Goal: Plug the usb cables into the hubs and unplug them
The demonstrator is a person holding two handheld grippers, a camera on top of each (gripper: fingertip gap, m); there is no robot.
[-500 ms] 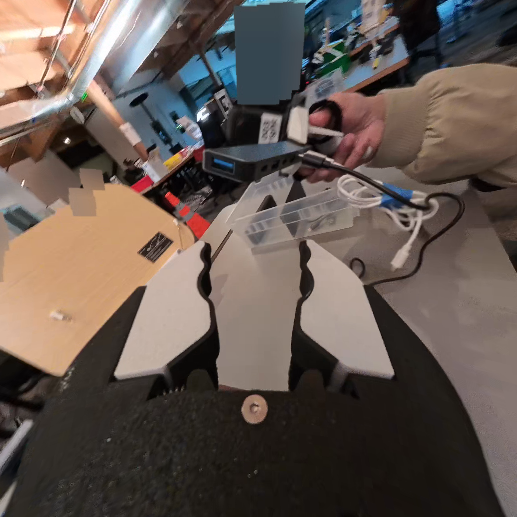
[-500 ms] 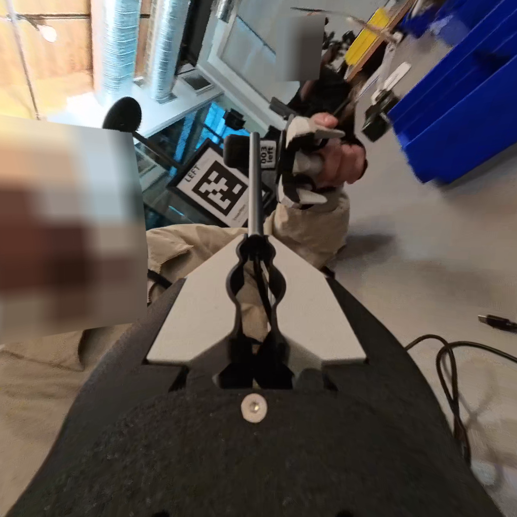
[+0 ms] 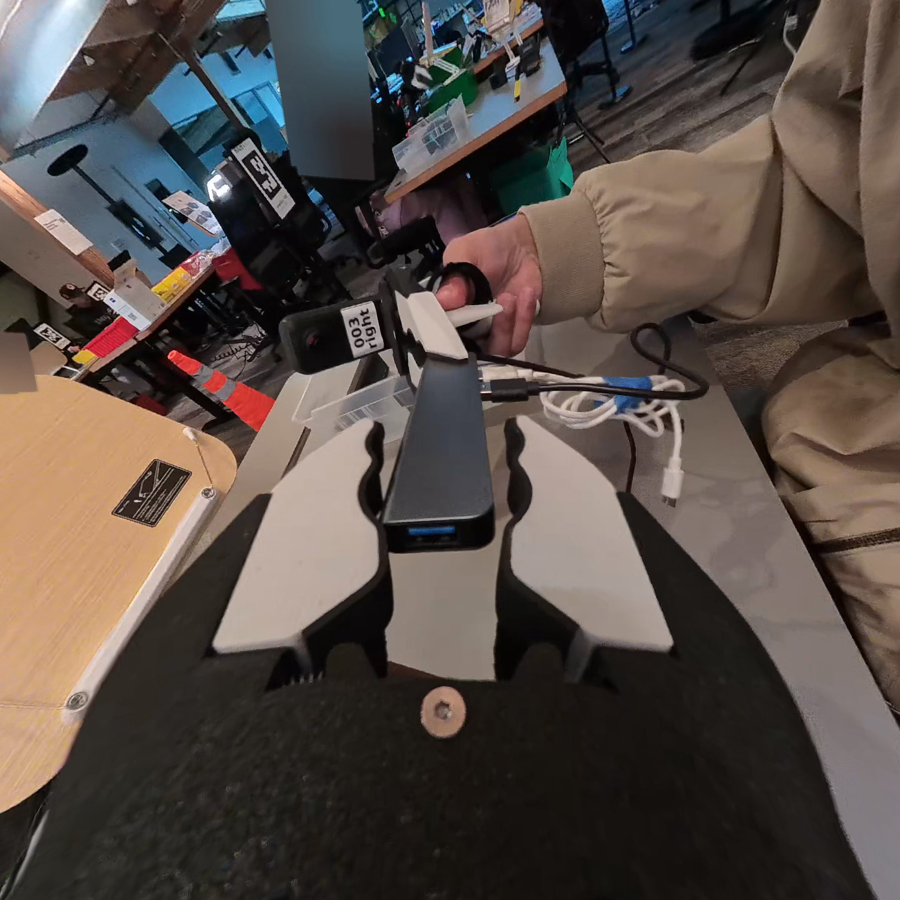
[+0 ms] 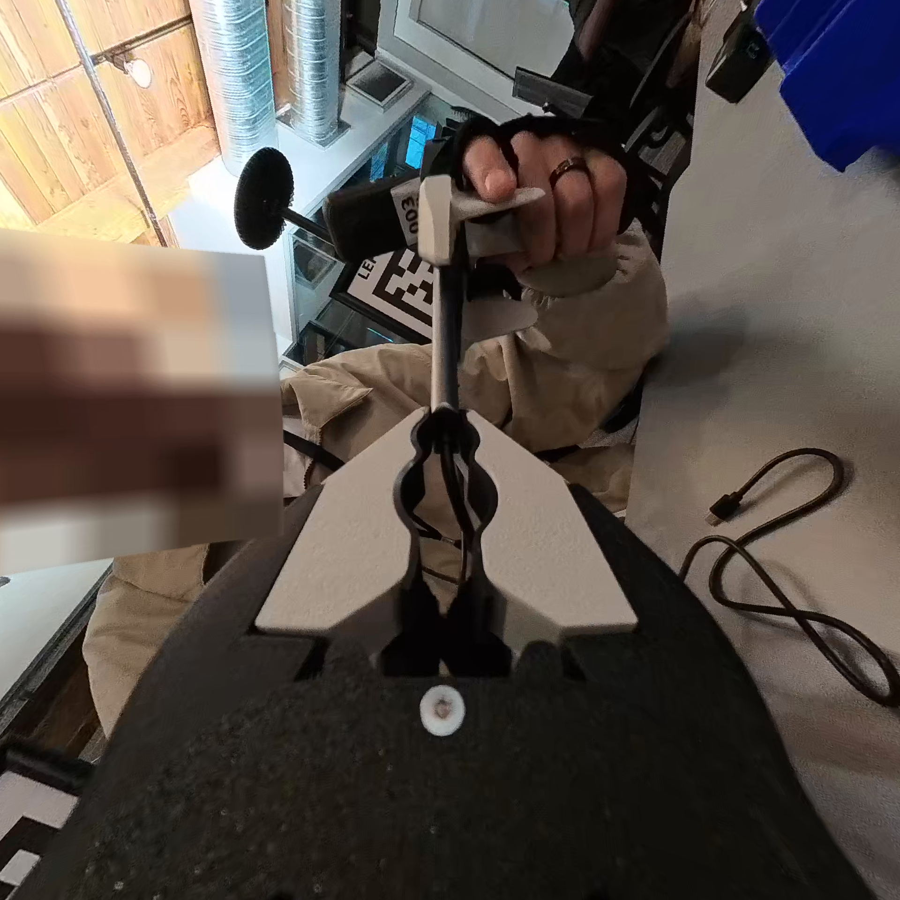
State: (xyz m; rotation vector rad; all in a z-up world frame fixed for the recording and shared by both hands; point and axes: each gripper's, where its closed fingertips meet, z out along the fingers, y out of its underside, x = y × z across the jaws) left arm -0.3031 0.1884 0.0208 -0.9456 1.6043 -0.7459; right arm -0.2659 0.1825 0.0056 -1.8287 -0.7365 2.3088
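Hub: dark slim hub point(image 3: 440, 453) is held off the table point(image 3: 730, 560), one end between the left tool's fingers point(image 3: 311, 531), the other at the right tool.
Left tool point(image 3: 440, 492): spread wide, gripping nothing; gaps show on both sides of the hub.
Right tool point(image 4: 445, 419): clenched on the hub's far end, thin cords running back between its fingers.
Step in hand (judgement): handover of the hub to the left tool, so a plug can be worked.
Doing it well: centre the hub between the pads, close on its flat sides, keep the blue end port point(image 3: 431, 532) and side ports uncovered; the right tool should let go only once the left grip is firm.
Cables: black plug point(image 3: 506, 389) sits at the hub's side; white cable point(image 3: 618, 404) lies bundled on the table beyond.
Hard to tell: whether the black plug is fully seated; which cord the right tool pinches; hub appears edge-on in the right wrist view.
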